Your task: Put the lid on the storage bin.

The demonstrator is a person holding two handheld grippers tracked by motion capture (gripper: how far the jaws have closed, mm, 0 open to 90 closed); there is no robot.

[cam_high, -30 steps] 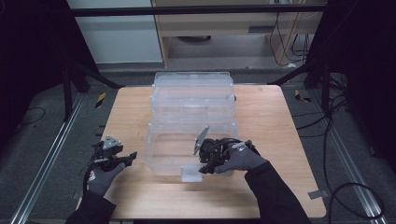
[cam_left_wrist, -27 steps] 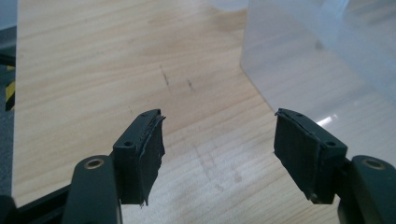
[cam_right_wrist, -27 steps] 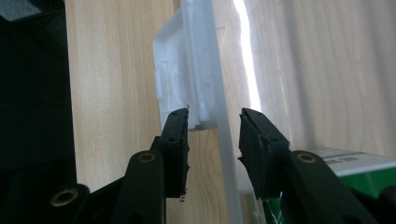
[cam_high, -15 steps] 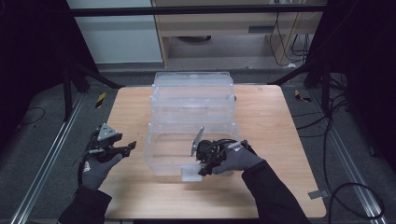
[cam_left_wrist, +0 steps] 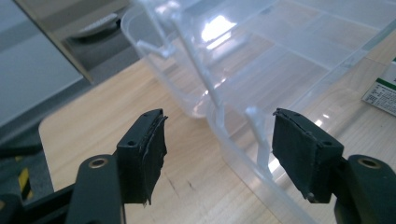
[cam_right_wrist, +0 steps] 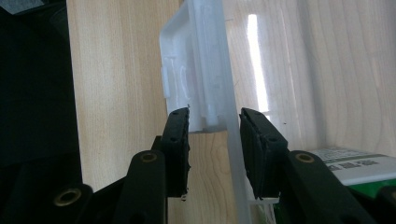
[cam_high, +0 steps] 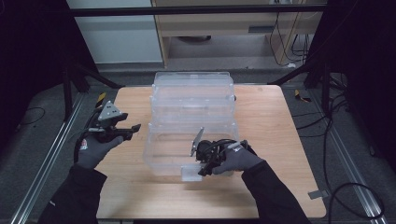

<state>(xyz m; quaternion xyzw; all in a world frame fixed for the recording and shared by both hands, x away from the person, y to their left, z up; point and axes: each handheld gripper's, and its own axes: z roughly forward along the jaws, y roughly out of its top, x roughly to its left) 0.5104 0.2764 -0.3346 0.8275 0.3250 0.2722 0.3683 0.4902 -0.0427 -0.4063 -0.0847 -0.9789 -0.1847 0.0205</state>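
Now, from above, the left claw [cam_high: 133, 129] has lifted off the counter [cam_high: 280, 135] since a second ago and hangs in the air just left of the clear plastic bins [cam_high: 194, 116], its jaws spread with nothing between them. The right claw [cam_high: 201, 169] has kept its place at the near wall of the nearest bin, by the frosted latch tab [cam_high: 190, 173] on that bin's front edge. The bins stand in a stack-like row down the middle of the counter, from near to far, unmoved.

Along the left claw [cam_left_wrist: 219, 140], the two black pads stand wide apart and bare; beyond them lie the curved rims of the clear bins [cam_left_wrist: 261, 70] on the pale wood, and a white-and-green carton [cam_left_wrist: 383, 91] shows through the plastic at the far right.

Along the right claw [cam_right_wrist: 215, 140], the jaws straddle the bin's thin wall and the base of the latch tab [cam_right_wrist: 187, 70]; whether the pads press on the plastic I cannot tell. The carton [cam_right_wrist: 355, 168] lies inside the bin beside the right jaw.
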